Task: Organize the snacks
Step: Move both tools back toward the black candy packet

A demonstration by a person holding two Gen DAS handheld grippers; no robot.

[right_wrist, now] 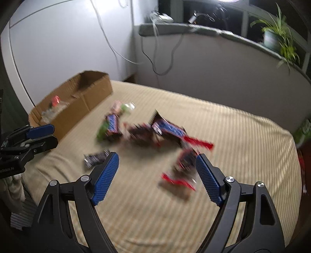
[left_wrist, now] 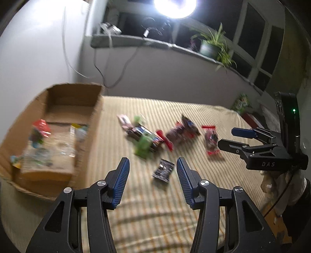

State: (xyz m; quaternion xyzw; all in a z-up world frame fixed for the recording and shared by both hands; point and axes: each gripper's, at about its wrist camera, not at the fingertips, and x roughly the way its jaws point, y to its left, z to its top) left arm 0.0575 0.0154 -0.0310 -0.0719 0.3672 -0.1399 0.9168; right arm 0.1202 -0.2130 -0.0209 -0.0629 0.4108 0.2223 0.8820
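Several snack packets lie loose on a striped beige bed (left_wrist: 194, 120). A small dark packet (left_wrist: 163, 170) lies just ahead of my open, empty left gripper (left_wrist: 153, 165). A red-edged packet (right_wrist: 180, 171) lies between the fingers of my open, empty right gripper (right_wrist: 155, 161), still on the bed. A pile of blue, green and red packets (right_wrist: 140, 128) sits mid-bed. A cardboard box (left_wrist: 58, 101) at the left holds several snacks (left_wrist: 44, 142). The right gripper also shows at the right of the left wrist view (left_wrist: 229, 138). Both views are blurred.
A white wall and a grey window ledge (left_wrist: 155, 43) with cables and a potted plant (left_wrist: 211, 46) run behind the bed. A bright lamp (left_wrist: 175, 3) shines above. A green package (left_wrist: 242, 102) sits past the bed's far right corner.
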